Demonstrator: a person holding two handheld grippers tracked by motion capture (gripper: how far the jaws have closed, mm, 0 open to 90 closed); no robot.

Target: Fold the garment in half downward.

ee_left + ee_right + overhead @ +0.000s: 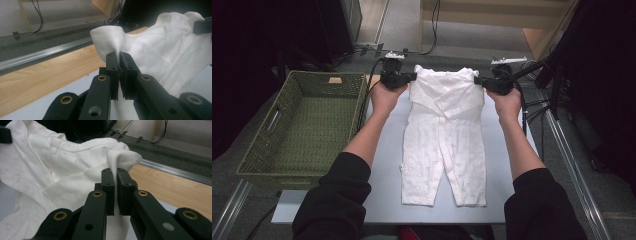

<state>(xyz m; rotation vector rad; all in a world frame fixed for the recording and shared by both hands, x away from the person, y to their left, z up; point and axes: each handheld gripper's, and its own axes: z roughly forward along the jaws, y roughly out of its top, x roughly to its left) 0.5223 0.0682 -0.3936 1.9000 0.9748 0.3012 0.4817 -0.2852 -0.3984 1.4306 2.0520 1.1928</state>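
A white baby romper (443, 135) lies lengthwise on the pale table (387, 185), legs toward the person. Its top end is raised off the surface. My left gripper (412, 76) is shut on the romper's left shoulder; in the left gripper view the cloth (110, 40) bunches up out of the closed jaws of that gripper (119, 57). My right gripper (478, 81) is shut on the right shoulder, where the folded cloth (122, 157) stands pinched in my right gripper (115, 173). The neckline with its snap (75, 146) sags between the two grips.
A green woven basket (259, 160) stands on the left side of the table, close to the left forearm. A wooden strip (45, 75) and a metal rail (42, 53) run along the table's far edge. Cables (434, 25) and dark stands lie on the floor beyond.
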